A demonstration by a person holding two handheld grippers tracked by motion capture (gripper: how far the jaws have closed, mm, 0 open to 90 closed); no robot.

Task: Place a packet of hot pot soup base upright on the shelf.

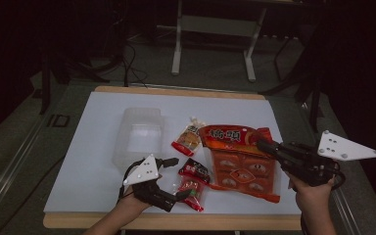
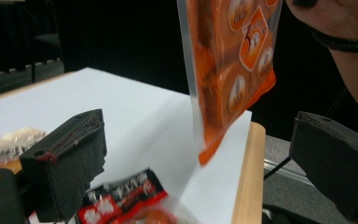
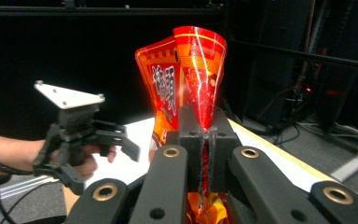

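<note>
Right gripper (image 3: 205, 135) clamped on large orange-red plastic snack bag (image 1: 240, 159), lifted off white table (image 1: 103, 137). Left gripper (image 2: 200, 163) jaws apart, empty, above small red packets (image 1: 192, 182).

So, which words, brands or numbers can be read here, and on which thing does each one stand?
"馒头": large characters on the red top of the big orange snack bag, clamped in the right gripper; the reading is likely, not certain.
White characters on the small red and black packet: too blurred to read.
Print on the small pouch beside the clear plastic container: too small to read.
Round labels on the orange bag: unreadable.
</note>
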